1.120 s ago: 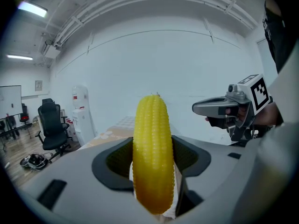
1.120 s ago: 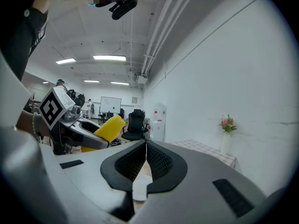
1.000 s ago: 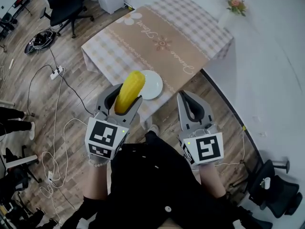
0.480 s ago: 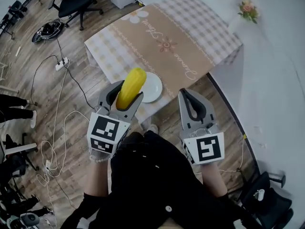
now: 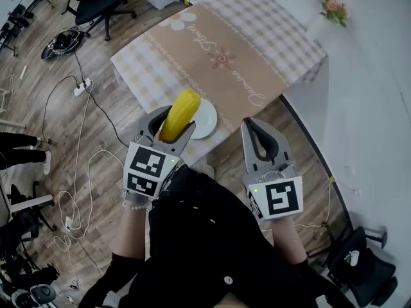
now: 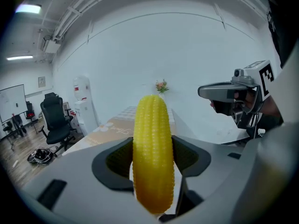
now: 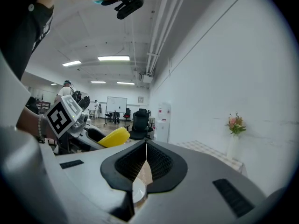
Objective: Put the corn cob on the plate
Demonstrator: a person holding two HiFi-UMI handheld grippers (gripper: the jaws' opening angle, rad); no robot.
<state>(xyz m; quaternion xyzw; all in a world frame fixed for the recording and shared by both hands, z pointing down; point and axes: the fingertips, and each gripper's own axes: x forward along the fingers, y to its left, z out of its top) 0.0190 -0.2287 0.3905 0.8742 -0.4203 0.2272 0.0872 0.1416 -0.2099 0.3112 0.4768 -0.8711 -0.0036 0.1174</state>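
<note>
Corn cob (image 5: 180, 111): clamped at mid-length between the jaws of the left gripper (image 5: 172, 126), tip pointing forward. It is held over the near edge of the table (image 5: 257, 50), seemingly above the white plate (image 5: 207, 118), ready for lowering. Right gripper (image 5: 255, 126): jaws pressed together on nothing, parked alongside, clear of the drop

The plate (image 5: 207, 118) lies on the desk (image 5: 237, 50), close to its near edge. The corn cob (image 5: 180, 113) stands between the jaws of the left tool (image 5: 172, 122), overlapping the plate's left rim in the head view. The right tool (image 5: 252, 124) hangs right of the plate, off the desk. Flowers (image 5: 332, 5) stand at the far right corner.
</note>
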